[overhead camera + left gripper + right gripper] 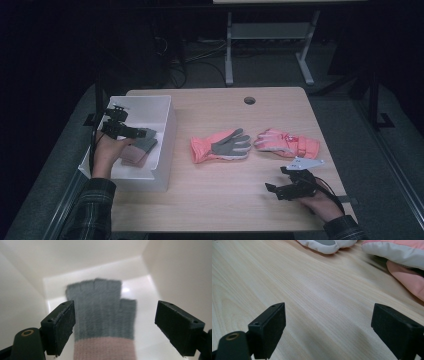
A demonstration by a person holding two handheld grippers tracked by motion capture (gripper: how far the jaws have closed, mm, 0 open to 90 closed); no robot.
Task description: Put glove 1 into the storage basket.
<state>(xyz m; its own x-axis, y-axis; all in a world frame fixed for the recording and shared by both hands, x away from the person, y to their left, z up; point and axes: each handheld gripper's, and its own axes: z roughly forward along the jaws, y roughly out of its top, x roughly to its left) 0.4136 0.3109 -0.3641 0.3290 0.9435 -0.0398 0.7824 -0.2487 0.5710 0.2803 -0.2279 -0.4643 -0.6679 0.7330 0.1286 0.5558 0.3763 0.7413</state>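
Observation:
A grey knit glove with a pink cuff lies flat on the floor of a white bin at the table's left. My left gripper hangs just above it, open, its pads clear of the knit. Two pink ski gloves lie mid-table: one palm up with a grey palm, the other to its right. My right gripper rests near the front right, open over bare wood, with nothing between its jaws.
The wooden table has a round cable hole at the back. A desk frame and cables stand on the dark floor behind. The bin's tall walls enclose the left gripper closely.

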